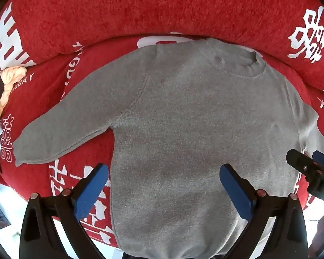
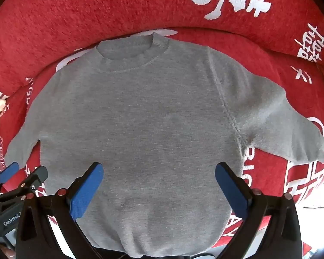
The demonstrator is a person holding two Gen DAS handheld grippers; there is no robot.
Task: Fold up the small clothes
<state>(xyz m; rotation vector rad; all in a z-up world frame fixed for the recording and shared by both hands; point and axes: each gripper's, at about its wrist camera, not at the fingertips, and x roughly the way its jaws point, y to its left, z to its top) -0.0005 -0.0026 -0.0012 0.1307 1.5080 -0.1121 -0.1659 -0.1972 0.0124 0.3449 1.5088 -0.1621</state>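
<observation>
Left wrist view: my left tongs (image 1: 164, 185) hang released, jaws wide, over the grey sweater (image 1: 179, 118). Right tongs (image 2: 158, 183) likewise released. Sweater lies flat below both, sleeves spread on red blanket (image 1: 140, 8). No fold made; all folding remains.

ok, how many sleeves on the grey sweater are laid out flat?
2. Left sleeve spreads out over the red cover; right sleeve spreads the other way. Both fully visible, neither folded in.

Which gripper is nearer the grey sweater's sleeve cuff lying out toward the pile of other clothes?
Left. The left gripper hangs over the hem just beside that sleeve cuff; the right gripper hangs further across the body.
</observation>
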